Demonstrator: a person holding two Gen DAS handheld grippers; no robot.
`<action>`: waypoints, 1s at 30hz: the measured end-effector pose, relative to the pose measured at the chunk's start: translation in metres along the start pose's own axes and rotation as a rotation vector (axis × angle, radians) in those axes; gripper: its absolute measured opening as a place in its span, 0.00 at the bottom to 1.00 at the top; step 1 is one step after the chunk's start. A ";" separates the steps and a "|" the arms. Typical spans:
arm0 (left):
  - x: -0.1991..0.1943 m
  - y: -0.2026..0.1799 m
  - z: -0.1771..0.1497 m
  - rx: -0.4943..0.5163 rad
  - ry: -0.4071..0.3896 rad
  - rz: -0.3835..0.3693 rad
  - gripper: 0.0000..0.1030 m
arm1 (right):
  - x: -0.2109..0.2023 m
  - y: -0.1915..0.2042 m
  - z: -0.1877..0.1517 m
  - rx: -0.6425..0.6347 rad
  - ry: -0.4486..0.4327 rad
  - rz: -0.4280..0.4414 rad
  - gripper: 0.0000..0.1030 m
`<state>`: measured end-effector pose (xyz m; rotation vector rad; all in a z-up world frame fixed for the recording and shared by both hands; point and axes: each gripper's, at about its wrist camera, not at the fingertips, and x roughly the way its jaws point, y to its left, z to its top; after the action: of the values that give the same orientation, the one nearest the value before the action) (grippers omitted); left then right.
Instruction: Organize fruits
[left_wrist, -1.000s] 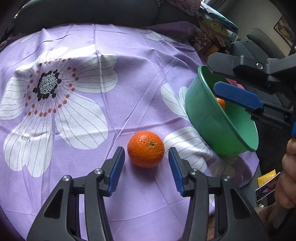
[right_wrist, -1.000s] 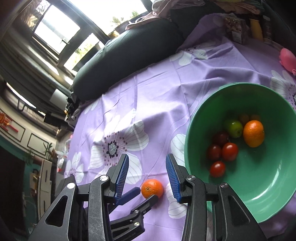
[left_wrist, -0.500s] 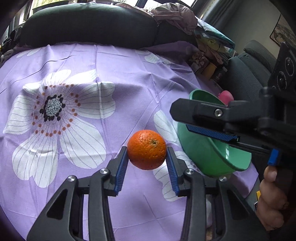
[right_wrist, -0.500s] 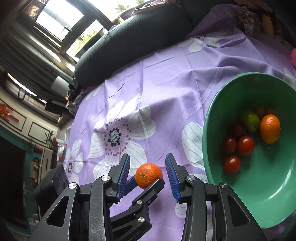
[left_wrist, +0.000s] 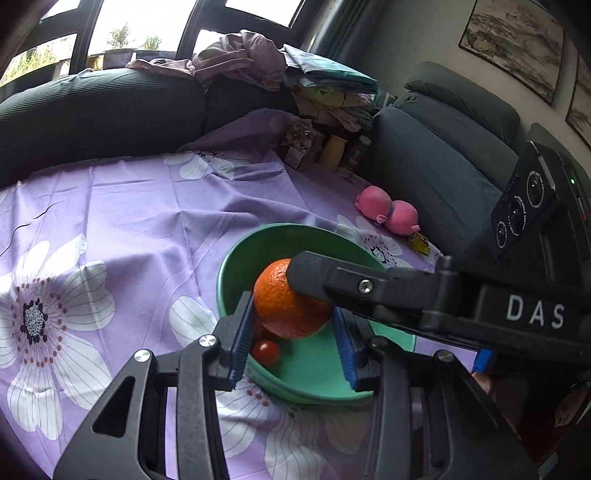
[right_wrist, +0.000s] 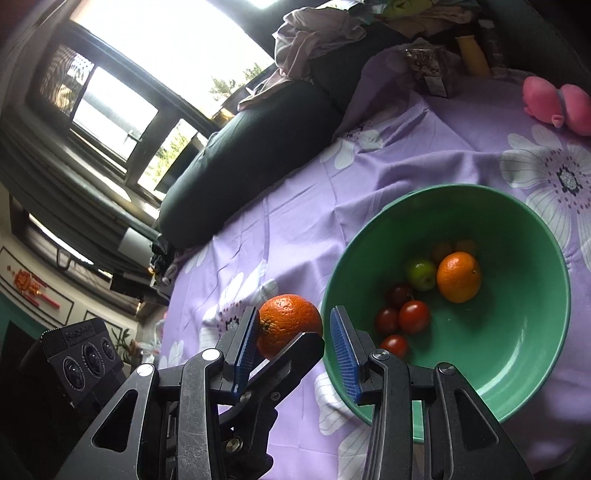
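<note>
— Orange and round, the big orange fruit (left_wrist: 291, 301) is squeezed between the blue pads of the left gripper (left_wrist: 293, 334), up in the air by the near left rim of the round green plastic bowl (right_wrist: 532, 373).

— And the right gripper (right_wrist: 291, 349)?

— Its jaws are apart, holding nothing. It sits near the bowl's left side.

— What's in the bowl?

— Red tomatoes (right_wrist: 413, 316), a green lime (right_wrist: 420, 274) and a smaller orange (right_wrist: 458, 271), on the purple flowered cloth (left_wrist: 147, 229).

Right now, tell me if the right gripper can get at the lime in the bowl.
Probably yes. The right gripper is open and empty beside the bowl; the lime lies uncovered among other fruit. The left gripper, holding an orange, crowds the near rim.
</note>
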<state>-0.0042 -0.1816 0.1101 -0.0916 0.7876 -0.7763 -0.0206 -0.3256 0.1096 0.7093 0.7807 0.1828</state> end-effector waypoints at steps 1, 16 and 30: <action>0.004 -0.005 0.000 0.009 0.007 -0.014 0.39 | -0.003 -0.005 0.001 0.014 -0.012 -0.004 0.42; 0.066 -0.045 -0.001 0.062 0.160 -0.109 0.41 | -0.031 -0.063 0.003 0.170 -0.067 -0.162 0.42; 0.028 -0.036 0.002 0.033 0.115 -0.039 0.71 | -0.047 -0.051 0.002 0.144 -0.136 -0.310 0.42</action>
<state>-0.0119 -0.2269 0.1074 -0.0333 0.8836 -0.8365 -0.0580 -0.3842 0.1044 0.7188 0.7677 -0.2029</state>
